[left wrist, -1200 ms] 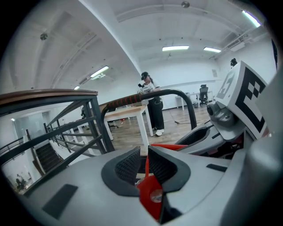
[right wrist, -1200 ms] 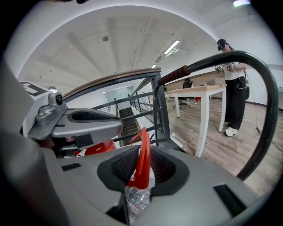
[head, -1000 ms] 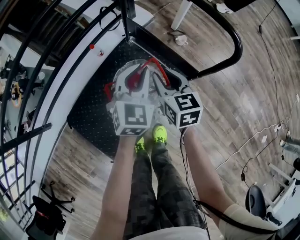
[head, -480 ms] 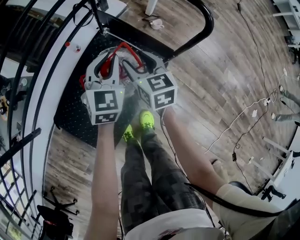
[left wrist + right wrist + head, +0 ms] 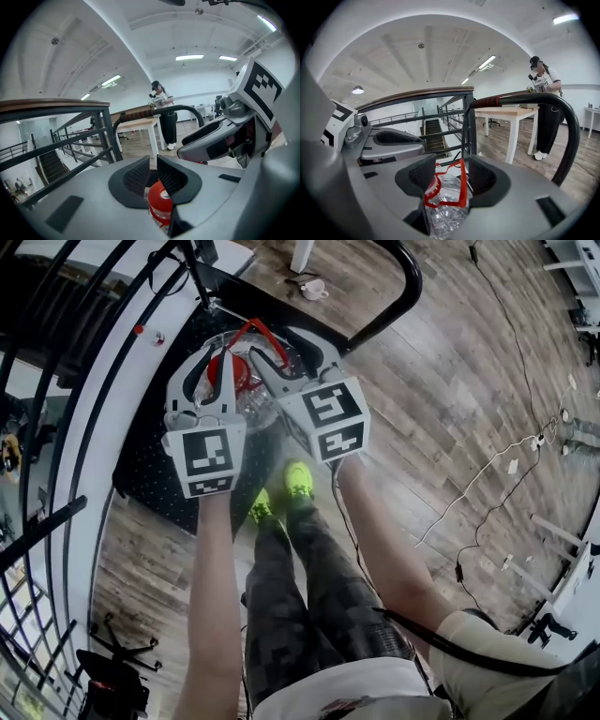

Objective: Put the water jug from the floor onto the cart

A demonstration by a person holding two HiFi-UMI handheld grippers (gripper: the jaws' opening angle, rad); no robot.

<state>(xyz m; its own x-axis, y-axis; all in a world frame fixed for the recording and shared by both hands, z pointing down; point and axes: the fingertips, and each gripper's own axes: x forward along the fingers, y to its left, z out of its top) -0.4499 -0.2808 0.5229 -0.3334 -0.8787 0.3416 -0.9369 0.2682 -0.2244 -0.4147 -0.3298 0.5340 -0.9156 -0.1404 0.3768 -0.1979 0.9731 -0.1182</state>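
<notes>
The clear water jug (image 5: pixel 251 397), with a red cap (image 5: pixel 234 371) and a red carry handle (image 5: pixel 267 334), stands on the cart's black studded deck (image 5: pixel 155 460). My right gripper (image 5: pixel 272 349) hangs over its top. In the right gripper view its jaws (image 5: pixel 452 173) have just been opening and stand wide, with the red handle (image 5: pixel 461 185) loose between the pads above the jug (image 5: pixel 443 208). My left gripper (image 5: pixel 214 358) is beside it, over the cap. Its pads (image 5: pixel 153 171) are nearly together with nothing between them, and the red cap (image 5: pixel 159 200) shows just below.
The cart's curved black push handle (image 5: pixel 398 292) rises behind the jug. A black railing and white ledge (image 5: pixel 80 427) run along the left. A cup (image 5: pixel 314 287), a white table leg (image 5: pixel 302 254) and cables (image 5: pixel 487 474) are on the wooden floor. A person (image 5: pixel 543 108) stands by a table.
Both grippers have lifted a little above the jug. The right gripper's jaws have spread and let go of the red handle. The jug stays on the deck.
</notes>
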